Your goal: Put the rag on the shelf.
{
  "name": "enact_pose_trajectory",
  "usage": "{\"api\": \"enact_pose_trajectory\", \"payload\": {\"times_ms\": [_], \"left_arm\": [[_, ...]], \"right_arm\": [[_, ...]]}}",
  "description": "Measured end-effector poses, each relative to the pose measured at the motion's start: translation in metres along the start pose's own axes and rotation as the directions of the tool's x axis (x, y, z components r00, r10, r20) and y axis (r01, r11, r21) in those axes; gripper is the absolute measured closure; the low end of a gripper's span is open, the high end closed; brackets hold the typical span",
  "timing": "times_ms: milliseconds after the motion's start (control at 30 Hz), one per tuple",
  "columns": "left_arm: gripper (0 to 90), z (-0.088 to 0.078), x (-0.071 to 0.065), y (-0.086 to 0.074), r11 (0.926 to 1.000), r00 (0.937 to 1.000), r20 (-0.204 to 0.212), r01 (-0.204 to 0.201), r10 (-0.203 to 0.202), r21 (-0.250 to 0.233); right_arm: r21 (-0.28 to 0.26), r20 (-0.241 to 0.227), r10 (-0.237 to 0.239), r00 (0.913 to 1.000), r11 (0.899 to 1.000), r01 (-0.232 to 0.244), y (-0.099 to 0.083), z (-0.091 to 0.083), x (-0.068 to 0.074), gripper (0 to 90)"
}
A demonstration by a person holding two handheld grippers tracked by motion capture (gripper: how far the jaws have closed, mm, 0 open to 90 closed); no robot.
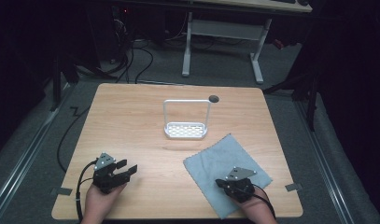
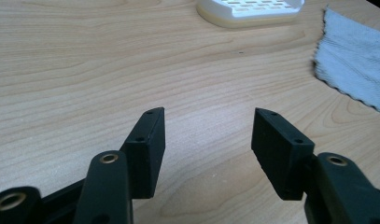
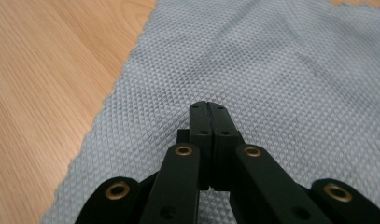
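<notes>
Big wooden worktop [image 1: 131,140] fills the scene, and the landmark to steer by is the white rack [image 1: 186,130], a slotted tray with a tall wire loop, standing near the middle. Just in front of the rack and off to its right lies the grey cloth [image 1: 220,161], spread flat and turned cornerwise, one corner pointing back toward the rack, the near corner reaching the worktop's front edge. That cloth looks like the thing being worked.

Now the hands. The right claw [image 1: 223,183] sits over the cloth's near part, in front of the rack and to its right. In the right gripper view its jaws stand pressed together, tips [image 3: 208,108] low over the weave [image 3: 271,84], and no fold of fabric shows between them, so it grips nothing. The left claw [image 1: 128,169] waits well left of the cloth, in front of the rack and to its left, over bare wood [image 2: 108,70]. Its jaws stand wide apart, nothing between them, aimed toward the rack [image 2: 250,10] with the cloth's edge [image 2: 351,65] off to the side.

By my read this is the very start: the cloth lies untouched and flat, both hands just setting up. The next move calls for the right claw to open, drop onto an edge or corner and pinch a single layer, while the left slides across to catch another corner.
</notes>
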State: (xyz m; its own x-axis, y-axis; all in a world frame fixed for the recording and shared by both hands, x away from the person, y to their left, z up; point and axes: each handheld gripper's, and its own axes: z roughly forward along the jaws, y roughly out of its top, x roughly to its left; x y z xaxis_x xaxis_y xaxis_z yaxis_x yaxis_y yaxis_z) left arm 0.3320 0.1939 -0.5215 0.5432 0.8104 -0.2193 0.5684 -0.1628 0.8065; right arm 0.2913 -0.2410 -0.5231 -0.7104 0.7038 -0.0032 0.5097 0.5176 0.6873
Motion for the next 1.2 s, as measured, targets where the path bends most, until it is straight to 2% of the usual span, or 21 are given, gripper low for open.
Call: {"api": "enact_pose_trajectory", "payload": {"times_ms": [133,300,400,433,500,533,567,633,667,700,733,767,800,833,867,900,933,1000,1133,1167,1200], "left_arm": [[46.7,-0.001,-0.007,-0.001,0.9998,0.9998,0.008,-0.02,0.02,0.004],[48.0,0.007,-0.04,-0.003,0.9958,0.9944,0.071,-0.081,0.078,0.042],[59.9,0.01,-0.056,-0.002,0.9908,0.9887,0.092,-0.123,0.118,0.056],[62.4,0.015,-0.072,0.0,0.9789,0.9764,0.109,-0.194,0.187,0.063],[65.7,0.022,-0.088,0.001,0.9708,0.9661,0.141,-0.228,0.216,0.075],[68.5,0.025,-0.094,0.002,0.9692,0.9612,0.172,-0.232,0.215,0.082],[71.7,0.025,-0.094,0.002,0.9692,0.9612,0.172,-0.232,0.215,0.082],[79.2,0.036,-0.113,0.004,0.9634,0.9419,0.254,-0.25,0.219,0.096],[85.6,0.041,-0.122,0.004,0.9542,0.9287,0.278,-0.282,0.246,0.1],[88.5,0.041,-0.122,0.004,0.9542,0.9287,0.278,-0.282,0.246,0.1],[88.9,0.05,-0.135,0.004,0.9432,0.9118,0.311,-0.314,0.269,0.107],[88.9,0.055,-0.14,0.004,0.9403,0.902,0.34,-0.321,0.266,0.114],[88.7,0.055,-0.14,0.004,0.9403,0.902,0.34,-0.321,0.266,0.114],[87.8,0.064,-0.151,0.004,0.9412,0.8865,0.392,-0.315,0.246,0.122],[87.0,0.069,-0.156,0.004,0.9379,0.8779,0.411,-0.322,0.245,0.129],[86.3,0.069,-0.156,0.004,0.9379,0.8779,0.411,-0.322,0.245,0.129],[86.2,0.077,-0.166,0.002,0.9272,0.8673,0.424,-0.348,0.261,0.139],[86.4,0.085,-0.173,0.0,0.918,0.8657,0.424,-0.362,0.266,0.162],[89.2,0.085,-0.171,0.0,0.9173,0.8678,0.421,-0.361,0.265,0.168],[89.2,0.084,-0.169,0.0,0.9174,0.8704,0.414,-0.361,0.266,0.169],[89.2,0.081,-0.162,0.0,0.9201,0.8799,0.396,-0.352,0.263,0.171]], "right_arm": [[-0.005,-0.018,-0.032,0.9993,0.999,0.032,0.013,0.013,0.01,90.0],[-0.005,-0.041,-0.097,0.9945,0.995,0.096,0.033,0.032,0.026,89.9],[-0.04,-0.052,-0.095,0.9942,0.995,0.093,0.033,0.027,0.025,90.0],[-0.088,-0.052,-0.065,0.9965,0.994,0.06,0.032,0.016,0.018,90.0],[-0.109,-0.036,-0.038,0.9986,0.993,0.034,0.03,0.009,0.011,90.0],[-0.115,-0.021,-0.028,0.9994,0.993,0.025,0.028,0.005,0.006,90.0],[-0.115,-0.021,-0.028,0.9994,0.993,0.025,0.028,0.005,0.006,90.0],[-0.128,0.018,0.019,0.9997,0.992,-0.016,0.018,-0.005,-0.008,90.0],[-0.133,0.027,0.04,0.9988,0.99,-0.036,0.014,-0.009,-0.012,90.0],[-0.133,0.027,0.04,0.9988,0.99,-0.036,0.014,-0.009,-0.012,90.0],[-0.137,0.049,0.083,0.9954,0.988,-0.075,0.005,-0.016,-0.022,90.0],[-0.138,0.054,0.095,0.994,0.987,-0.087,0.002,-0.018,-0.024,90.0],[-0.138,0.054,0.095,0.994,0.987,-0.087,0.002,-0.018,-0.024,90.0],[-0.14,0.074,0.118,0.9903,0.984,-0.107,-0.005,-0.024,-0.03,90.0],[-0.141,0.082,0.125,0.9888,0.984,-0.113,-0.007,-0.026,-0.032,90.0],[-0.141,0.082,0.125,0.9888,0.984,-0.113,-0.007,-0.026,-0.032,90.0],[-0.151,0.09,0.153,0.9842,0.979,-0.138,-0.011,-0.031,-0.035,89.9],[-0.164,0.094,0.166,0.9817,0.975,-0.149,-0.013,-0.034,-0.036,89.8],[-0.168,0.102,0.167,0.9806,0.974,-0.149,-0.013,-0.036,-0.036,89.9],[-0.169,0.101,0.162,0.9816,0.975,-0.144,-0.012,-0.035,-0.037,89.8],[-0.167,0.103,0.159,0.9819,0.976,-0.141,-0.011,-0.033,-0.036,89.9]]}}
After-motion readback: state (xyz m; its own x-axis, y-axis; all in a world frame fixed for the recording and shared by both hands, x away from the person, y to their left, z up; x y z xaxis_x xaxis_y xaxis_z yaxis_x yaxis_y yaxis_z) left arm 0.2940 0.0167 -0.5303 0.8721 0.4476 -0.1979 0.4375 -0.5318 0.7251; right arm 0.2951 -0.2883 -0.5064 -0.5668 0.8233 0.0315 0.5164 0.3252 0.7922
